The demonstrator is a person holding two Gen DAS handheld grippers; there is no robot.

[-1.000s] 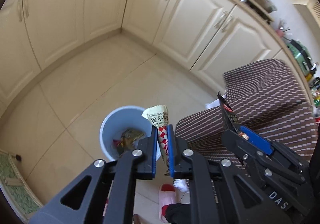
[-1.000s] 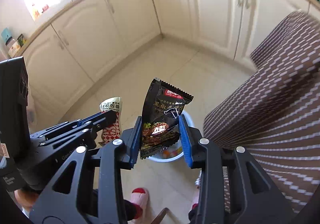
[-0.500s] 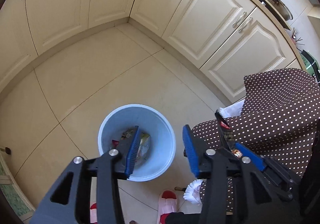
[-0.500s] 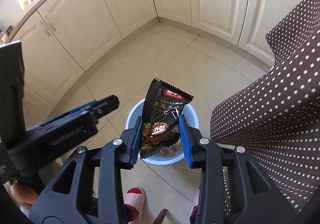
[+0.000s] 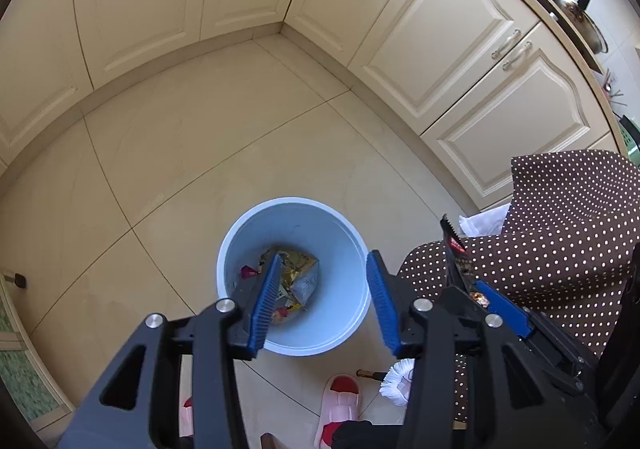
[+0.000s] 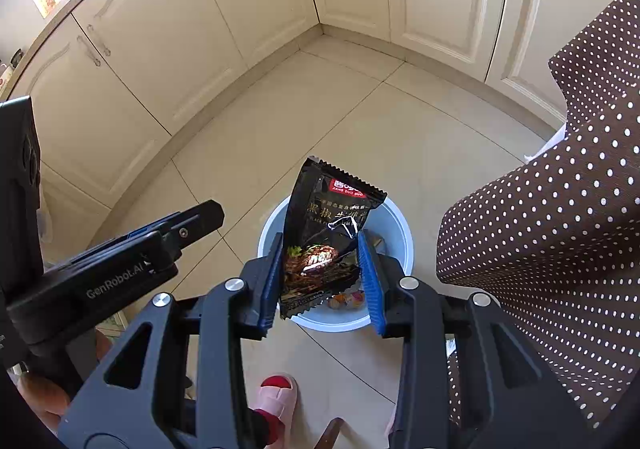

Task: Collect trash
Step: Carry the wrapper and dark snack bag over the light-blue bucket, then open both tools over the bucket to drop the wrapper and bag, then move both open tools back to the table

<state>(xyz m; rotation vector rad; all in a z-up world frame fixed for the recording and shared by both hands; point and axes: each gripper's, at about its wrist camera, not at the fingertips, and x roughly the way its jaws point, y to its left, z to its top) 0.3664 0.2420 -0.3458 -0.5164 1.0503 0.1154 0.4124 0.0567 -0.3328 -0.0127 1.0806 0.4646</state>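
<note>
Black snack wrapper (image 6: 324,245): clamped in right gripper (image 6: 322,277) jaws above blue bin (image 5: 340,313). Left gripper (image 5: 324,301): jaws now spread wide, empty; its red-and-white wrapper dropped into bin. One piece left to release.

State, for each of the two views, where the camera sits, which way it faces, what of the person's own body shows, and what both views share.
Left wrist: on the left claw, facing down at the blue bin; pink slippers show.
Right wrist: on the right claw, facing down past the black wrapper it grips; a slipper and hand show.
Shared: bin, floor, cabinets, dotted cloth.
</note>
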